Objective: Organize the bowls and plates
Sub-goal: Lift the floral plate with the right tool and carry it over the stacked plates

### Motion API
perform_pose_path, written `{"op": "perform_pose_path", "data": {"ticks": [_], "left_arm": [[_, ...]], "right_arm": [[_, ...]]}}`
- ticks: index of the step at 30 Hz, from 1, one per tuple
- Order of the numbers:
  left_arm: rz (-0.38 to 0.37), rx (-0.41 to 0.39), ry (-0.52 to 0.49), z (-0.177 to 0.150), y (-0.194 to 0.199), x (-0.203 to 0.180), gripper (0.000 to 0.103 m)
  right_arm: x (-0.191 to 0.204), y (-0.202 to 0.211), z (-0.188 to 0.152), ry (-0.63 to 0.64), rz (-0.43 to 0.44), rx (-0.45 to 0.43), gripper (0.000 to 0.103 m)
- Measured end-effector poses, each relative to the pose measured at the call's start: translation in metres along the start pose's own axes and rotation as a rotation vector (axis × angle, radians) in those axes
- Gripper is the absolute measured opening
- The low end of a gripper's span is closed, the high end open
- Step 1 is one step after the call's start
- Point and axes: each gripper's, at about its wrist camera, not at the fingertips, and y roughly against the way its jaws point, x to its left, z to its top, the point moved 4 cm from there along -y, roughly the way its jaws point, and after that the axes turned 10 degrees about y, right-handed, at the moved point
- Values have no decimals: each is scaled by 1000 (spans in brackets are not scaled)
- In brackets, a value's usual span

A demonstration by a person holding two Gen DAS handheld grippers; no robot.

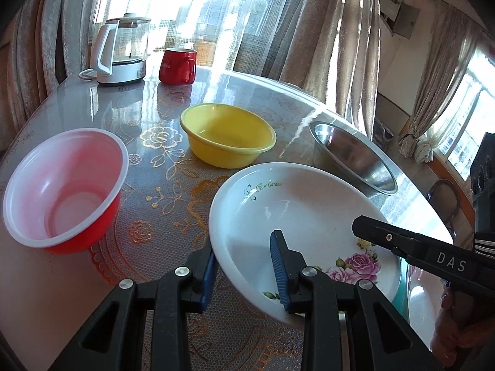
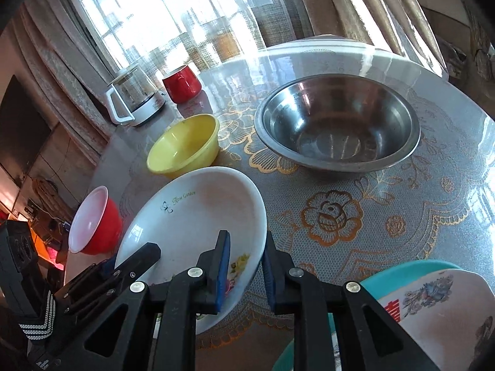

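Both grippers hold the same white plate (image 1: 297, 216), which is tilted above the table (image 1: 161, 167). The left gripper (image 1: 244, 275) has its blue pads either side of the plate's near left rim, one pad under the rim and one on the inside face, at a narrow gap. The right gripper (image 2: 244, 272) straddles the plate's right rim the same way, with one pad on the inner face by the rose print and one outside. Its jaws are narrow too.

The plate's far edge hangs near the yellow bowl (image 1: 227, 134) and the steel bowl (image 1: 352, 157) without touching either. Open tabletop lies to the right of the plate, between the steel bowl and a teal plate (image 2: 411, 270). That teal plate sits at the near right edge of the table, with another patterned white plate (image 2: 439, 303) resting on it.

There are three bowls: yellow, steel and a red bowl (image 1: 65, 185) with a white inside, standing well apart from one another. There are three plates. At the far edge stand one glass kettle (image 1: 122, 52) and one red mug (image 1: 178, 66).

Both grippers point downward towards the table. A hand (image 1: 458, 337) shows behind the right gripper.
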Motion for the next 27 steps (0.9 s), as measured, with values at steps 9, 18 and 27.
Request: {"op": "perform_pose_path", "data": {"ticks": [9, 18, 27], "left_arm": [[-52, -63, -16, 3, 14, -9, 32], [-96, -72, -45, -3, 22, -22, 32], [-181, -76, -67, -13, 35, -41, 32]], "right_arm": [[-2, 19, -12, -21, 0, -46, 21], [-7, 39, -21, -65, -4, -83, 21], [-19, 68, -33, -97, -17, -120, 21]]}}
